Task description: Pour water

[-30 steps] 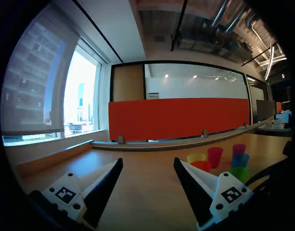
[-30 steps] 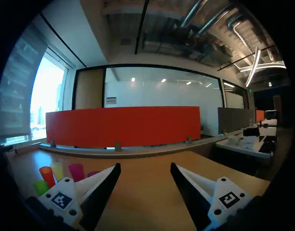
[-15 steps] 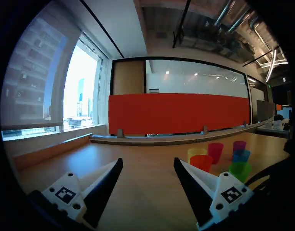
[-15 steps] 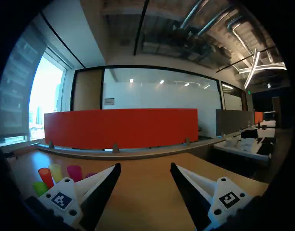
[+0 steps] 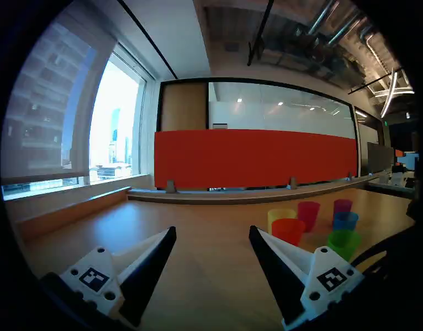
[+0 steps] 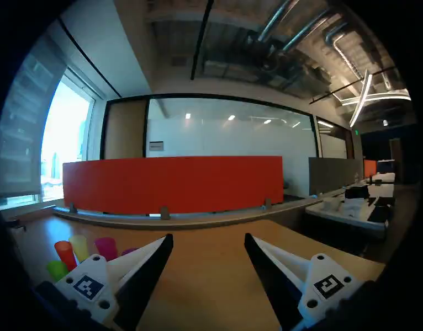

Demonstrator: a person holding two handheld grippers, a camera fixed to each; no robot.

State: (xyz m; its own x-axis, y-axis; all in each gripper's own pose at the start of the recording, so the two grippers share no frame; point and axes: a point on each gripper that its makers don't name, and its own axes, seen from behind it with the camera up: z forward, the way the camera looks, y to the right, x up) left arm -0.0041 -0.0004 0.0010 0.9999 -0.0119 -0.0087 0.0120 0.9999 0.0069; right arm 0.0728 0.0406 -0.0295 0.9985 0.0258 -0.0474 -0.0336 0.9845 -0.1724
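Several coloured plastic cups stand grouped on the wooden table (image 5: 211, 237). In the left gripper view they sit to the right of my left gripper (image 5: 211, 234): an orange cup (image 5: 287, 230), a yellow cup (image 5: 280, 214), a red cup (image 5: 308, 214), a purple cup (image 5: 342, 206), a blue cup (image 5: 344, 220) and a green cup (image 5: 342, 243). My left gripper is open with nothing between its fingers. In the right gripper view the orange cup (image 6: 64, 254), yellow cup (image 6: 79, 246), pink cup (image 6: 106, 247) and green cup (image 6: 57, 270) appear at the lower left, beside my open right gripper (image 6: 207, 240).
An orange divider panel (image 5: 255, 157) runs along the table's far edge. A window (image 5: 109, 143) and a sill lie to the left. Other desks with items (image 6: 355, 204) stand at the right. Bare table (image 6: 211, 265) stretches ahead of both grippers.
The left gripper view has tilted slightly, so the cups sit a little lower and closer in it. The right gripper view has barely shifted. Both grippers stay open.
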